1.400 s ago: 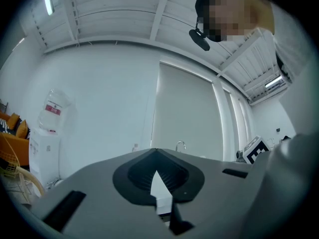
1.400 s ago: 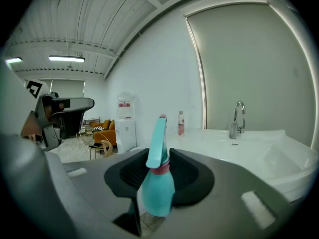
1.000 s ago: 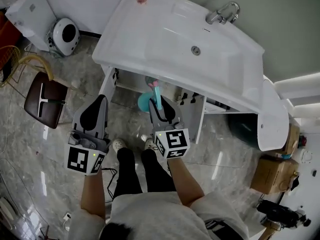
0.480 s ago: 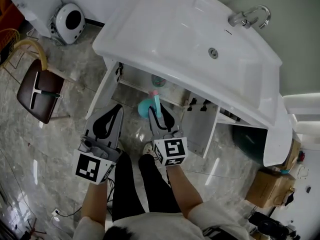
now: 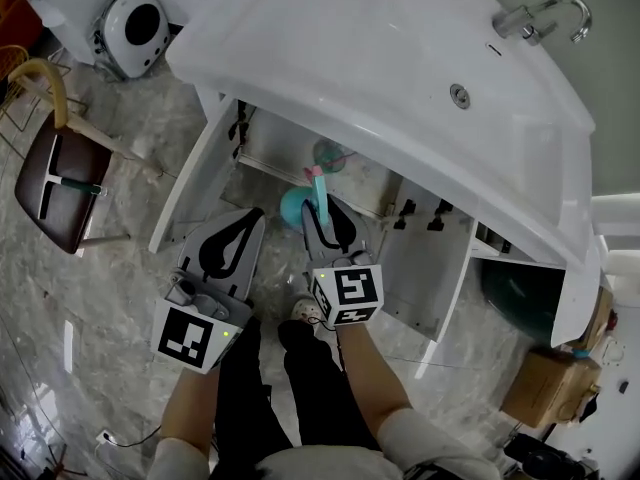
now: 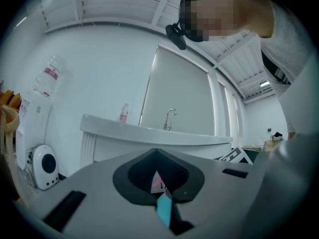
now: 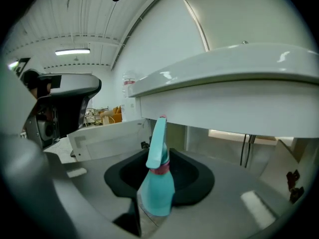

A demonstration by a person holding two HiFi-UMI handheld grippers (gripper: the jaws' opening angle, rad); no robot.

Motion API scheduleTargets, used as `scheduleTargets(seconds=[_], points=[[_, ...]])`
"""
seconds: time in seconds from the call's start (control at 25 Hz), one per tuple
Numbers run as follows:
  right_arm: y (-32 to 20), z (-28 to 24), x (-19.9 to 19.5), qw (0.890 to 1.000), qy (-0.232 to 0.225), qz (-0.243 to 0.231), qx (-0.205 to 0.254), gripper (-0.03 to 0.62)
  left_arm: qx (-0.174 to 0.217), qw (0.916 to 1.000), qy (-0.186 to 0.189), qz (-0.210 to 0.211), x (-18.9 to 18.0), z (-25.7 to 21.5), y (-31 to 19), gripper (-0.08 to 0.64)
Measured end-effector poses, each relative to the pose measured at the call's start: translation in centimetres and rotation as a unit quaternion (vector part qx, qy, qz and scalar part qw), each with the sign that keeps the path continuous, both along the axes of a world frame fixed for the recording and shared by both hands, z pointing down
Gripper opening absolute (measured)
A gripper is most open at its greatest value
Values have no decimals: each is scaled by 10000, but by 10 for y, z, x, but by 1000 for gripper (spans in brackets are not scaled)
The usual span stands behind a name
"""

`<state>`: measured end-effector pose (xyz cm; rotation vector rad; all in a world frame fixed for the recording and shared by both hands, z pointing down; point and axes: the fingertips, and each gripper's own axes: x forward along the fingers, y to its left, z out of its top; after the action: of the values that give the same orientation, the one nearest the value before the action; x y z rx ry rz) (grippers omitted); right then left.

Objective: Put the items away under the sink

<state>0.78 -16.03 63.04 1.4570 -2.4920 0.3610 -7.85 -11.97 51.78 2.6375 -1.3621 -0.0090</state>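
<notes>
We are seeing bright, even light; the sink is glaring white and the floor is mirroring streaks. A ceiling lamp is glowing. Both gripper views are bending and darkening toward their rims.

The sink sits over an open cabinet, with the faucet at its far right rim, behind the drain. One cabinet door swings out left and the other door swings out right. A small container sits inside (toward the back). The spray bottle is just before the opening, between the doors. A stool stands left of the cabinet, and a cardboard box is well to the right.
</notes>
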Motion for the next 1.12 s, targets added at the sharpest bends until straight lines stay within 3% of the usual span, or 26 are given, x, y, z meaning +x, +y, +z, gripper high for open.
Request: scheduleTargets(seconds=[0.72, 1.12], points=[[-77, 167, 5, 9989, 208, 7, 408, 133, 447, 9990, -32, -36, 2, 176, -55, 0], [-116, 239, 0, 9979, 226, 35, 601, 133, 819, 9966, -73, -93, -6, 248, -76, 0]])
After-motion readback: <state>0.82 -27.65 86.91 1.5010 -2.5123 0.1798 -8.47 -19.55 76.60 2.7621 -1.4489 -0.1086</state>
